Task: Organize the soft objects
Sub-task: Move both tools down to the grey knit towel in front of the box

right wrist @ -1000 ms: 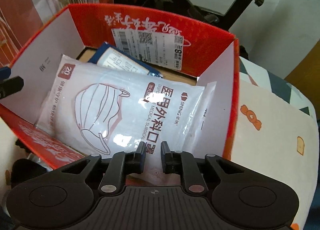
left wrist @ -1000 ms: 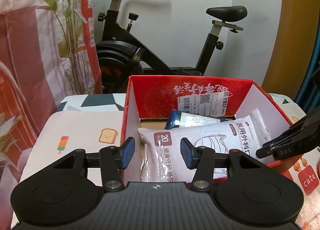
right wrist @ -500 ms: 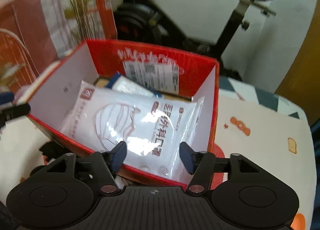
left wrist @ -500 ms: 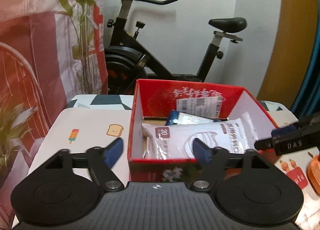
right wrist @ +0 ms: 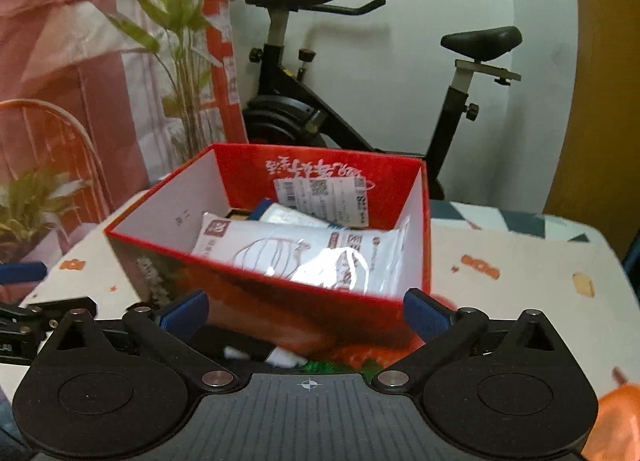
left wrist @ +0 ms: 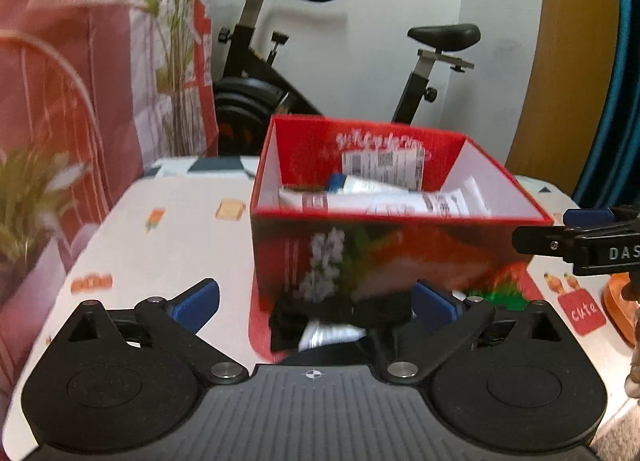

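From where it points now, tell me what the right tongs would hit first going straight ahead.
Most likely the near outer wall of the red cardboard box, which fills the gap between the open right tongs. Depth is unclear, and dark and white items low in front of the box might come first.

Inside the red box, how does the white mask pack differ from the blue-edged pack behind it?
The white mask pack lies in front and on top, nearly fully visible; the blue-edged pack sits behind, mostly covered. The white mask pack shows a line drawing of a mask and a dark red corner tag; the blue-edged pack has a blue border around a pale face. The white one looks larger, spanning most of the red box. Both are soft plastic packs inside it.
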A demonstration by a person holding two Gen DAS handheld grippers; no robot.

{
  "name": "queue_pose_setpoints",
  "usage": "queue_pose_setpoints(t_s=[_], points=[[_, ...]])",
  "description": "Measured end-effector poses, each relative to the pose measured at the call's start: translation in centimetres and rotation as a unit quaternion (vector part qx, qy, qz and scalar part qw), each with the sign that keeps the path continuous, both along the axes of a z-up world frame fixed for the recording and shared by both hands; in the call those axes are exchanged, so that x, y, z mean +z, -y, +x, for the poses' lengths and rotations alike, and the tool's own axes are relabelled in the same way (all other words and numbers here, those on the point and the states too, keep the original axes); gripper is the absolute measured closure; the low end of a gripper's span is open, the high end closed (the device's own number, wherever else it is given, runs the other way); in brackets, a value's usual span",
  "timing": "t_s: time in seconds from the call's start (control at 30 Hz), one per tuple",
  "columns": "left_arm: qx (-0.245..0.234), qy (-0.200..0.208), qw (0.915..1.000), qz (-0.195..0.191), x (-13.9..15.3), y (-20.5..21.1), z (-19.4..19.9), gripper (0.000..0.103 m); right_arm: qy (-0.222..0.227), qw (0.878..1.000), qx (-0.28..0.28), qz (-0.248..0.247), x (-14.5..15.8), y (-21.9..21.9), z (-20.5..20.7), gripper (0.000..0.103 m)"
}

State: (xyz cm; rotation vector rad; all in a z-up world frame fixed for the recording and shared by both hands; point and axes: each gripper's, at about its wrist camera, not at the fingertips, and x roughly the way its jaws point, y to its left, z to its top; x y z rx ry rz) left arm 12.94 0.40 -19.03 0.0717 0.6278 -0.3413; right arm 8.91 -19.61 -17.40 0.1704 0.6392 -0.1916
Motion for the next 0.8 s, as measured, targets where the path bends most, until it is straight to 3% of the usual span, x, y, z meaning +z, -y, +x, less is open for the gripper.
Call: queue_pose_setpoints(t_s=[0.17, 0.4, 0.8], points=[[0.014, -0.007, 0.9999, 0.004, -2.0, -0.6, -1.6, 0.0, 0.021, 1.0, -0.019, 0.004, -2.8, -0.8, -3.0, 0.0], [0.017, -0.042, 0.999, 0.0, -4.4, -1.0, -2.3, 0.0, 0.001, 0.999, -0.036, 0.023, -6.7, -1.1, -5.8, 0.0], [0.042, -0.108, 0.9933, 0.004, -6.6, -2.0, -2.6, 0.0, -0.068, 0.998, -0.009, 0.015, -9.1, -3.0, -5.5, 0.0]])
